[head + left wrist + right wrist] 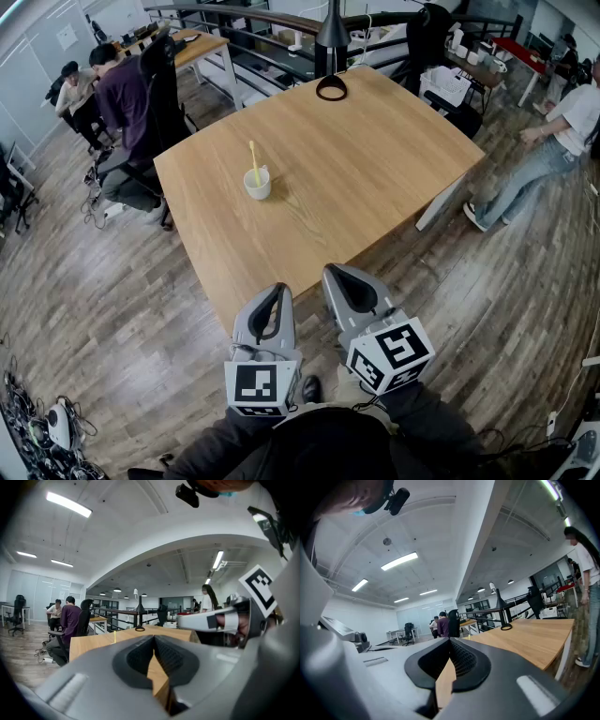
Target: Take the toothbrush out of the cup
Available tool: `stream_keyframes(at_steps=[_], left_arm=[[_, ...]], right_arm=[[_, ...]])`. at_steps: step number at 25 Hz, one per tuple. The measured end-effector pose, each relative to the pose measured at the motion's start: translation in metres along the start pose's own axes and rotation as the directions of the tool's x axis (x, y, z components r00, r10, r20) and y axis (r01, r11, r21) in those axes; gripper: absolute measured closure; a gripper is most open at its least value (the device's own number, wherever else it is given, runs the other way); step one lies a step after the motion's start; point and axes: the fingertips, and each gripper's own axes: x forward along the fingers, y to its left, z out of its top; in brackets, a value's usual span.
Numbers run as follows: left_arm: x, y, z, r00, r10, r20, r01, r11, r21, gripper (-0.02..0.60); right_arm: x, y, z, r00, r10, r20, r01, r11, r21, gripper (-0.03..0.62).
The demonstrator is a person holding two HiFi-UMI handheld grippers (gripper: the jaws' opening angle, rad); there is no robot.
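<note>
Nearest me, left hand-held gripper [278,291] and right hand-held gripper [337,274] sit side by side at the near edge of the worktop [375,159], both roughly level; each has its jaws pressed together with nothing between them, only bare wood showing through the gap behind the pads.

Progress, my read: nothing done yet; neither gripper is anywhere near the target; what's left is the whole job: spread one set of jaws, reach in, pinch the handle, lift it clear.

Further out, left of the worktop's centre and well apart from both grippers: white cup [258,183], upright; yellow toothbrush [253,161] stands in it, handle poking above the rim with a slight lean; can't tell if the cup holds anything else.

At the far edge: black lamp base ring [331,88]; rest of the surface carries nothing I can make out.
</note>
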Motion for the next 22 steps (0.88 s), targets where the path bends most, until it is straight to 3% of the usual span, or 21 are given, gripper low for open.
stream_keyframes(at_steps=[10,22], left_arm=[[0.096,-0.008,0.028,0.993,0.114,-0.009,-0.114,0.993,-0.003,0.574],[0.151,-0.012,0.040,0.975,0.223,-0.015,-0.223,0.975,0.008,0.574]], right_arm=[[0.051,-0.084,0.034,0.993,0.119,-0.013,-0.119,0.993,-0.003,0.594],[0.091,-0.126,0.045,0.967,0.251,-0.041,-0.251,0.968,0.008,0.594]])
